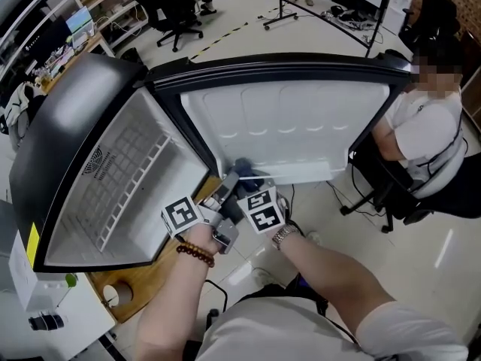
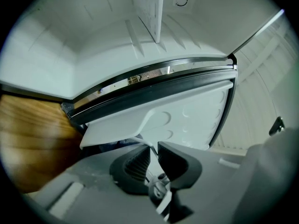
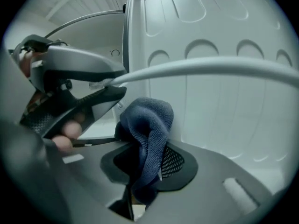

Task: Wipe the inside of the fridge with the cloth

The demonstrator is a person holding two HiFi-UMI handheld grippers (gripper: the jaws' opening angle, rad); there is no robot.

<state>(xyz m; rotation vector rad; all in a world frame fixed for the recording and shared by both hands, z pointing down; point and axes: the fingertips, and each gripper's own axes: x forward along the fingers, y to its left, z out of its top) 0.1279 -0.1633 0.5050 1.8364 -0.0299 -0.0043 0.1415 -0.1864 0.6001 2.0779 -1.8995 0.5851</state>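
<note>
blue cloth (image 3: pixel 147 120) clamped in right gripper (image 3: pixel 147 164), facing door liner (image 3: pixel 224 111); fridge cavity (image 1: pixel 128 179) lies off to its left. left gripper (image 2: pixel 154 157) pinches thin door rail (image 3: pixel 210 66) btwn near-closed jaws.

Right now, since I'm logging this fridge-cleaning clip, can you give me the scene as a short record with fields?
fridge door: open, white inner side facing up toward the head view
left gripper: shut on the white door rail
right gripper: shut on the blue cloth
cloth position: bunched between the jaws, close to the door's inner side; contact cannot be told
fridge interior: white, with a wire shelf
bystander: person seated at the right
</note>
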